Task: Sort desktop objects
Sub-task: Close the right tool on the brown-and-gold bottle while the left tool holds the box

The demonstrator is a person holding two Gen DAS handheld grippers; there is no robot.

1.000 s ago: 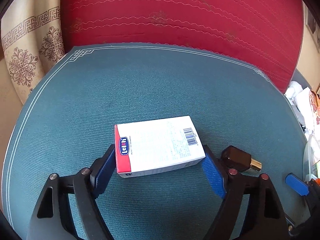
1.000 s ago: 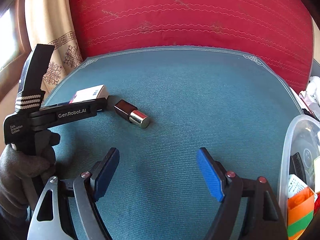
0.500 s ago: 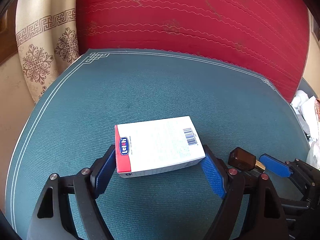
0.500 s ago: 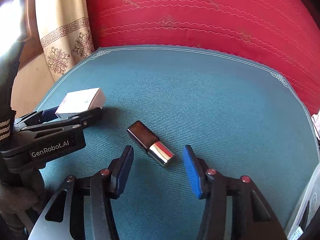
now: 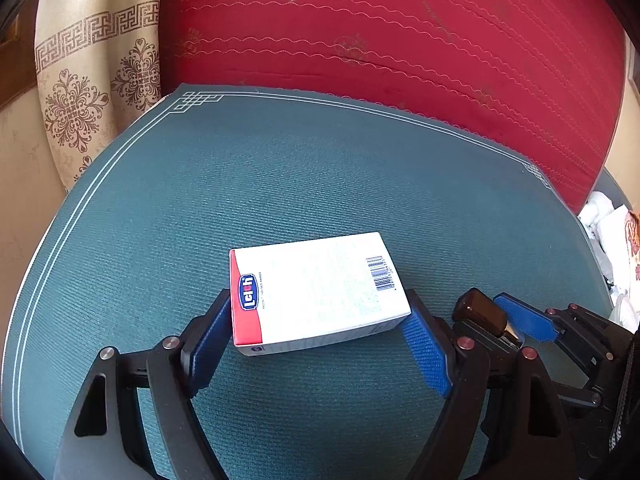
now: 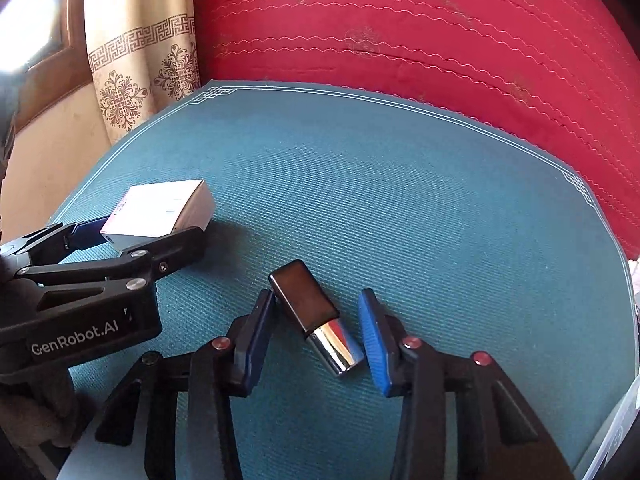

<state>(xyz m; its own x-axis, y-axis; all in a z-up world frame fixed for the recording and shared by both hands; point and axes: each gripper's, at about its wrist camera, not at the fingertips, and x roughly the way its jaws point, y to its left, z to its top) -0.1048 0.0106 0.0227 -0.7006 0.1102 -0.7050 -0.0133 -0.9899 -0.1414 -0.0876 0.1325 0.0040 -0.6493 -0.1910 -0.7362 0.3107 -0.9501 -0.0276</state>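
On the teal mat [image 6: 420,208] that covers the worktop, a dark lipstick tube [image 6: 316,316] lies between the blue pads of the right hand-held gripper [image 6: 318,330]. Its jaws have just been closing and stand narrow now; the left pad meets the tube's dark cap near its far corner, but whether the right pad touches the chrome base is hard to tell — a thin gap seems to show. The tube's long axis runs diagonally, dark cap toward the far left, chrome end toward the near right.

From the left wrist view, only the tube's dark cap [image 5: 478,314] and a sliver of metal show; the rest is hidden behind the left tool's right finger.

The left hand-held gripper [image 5: 320,340] holds a white box with a red end [image 5: 316,292] across its length, pads pressed on the 2 short ends, red end to the left, barcode to the right. The box's underside and whether it rests on the mat are unclear.

Beyond both objects the mat is open up to its white-lined edge, where a red cushion [image 6: 420,32] rises. A patterned curtain [image 6: 136,60] hangs at far left; a clear container rim [image 6: 624,420] is cut off at the right.
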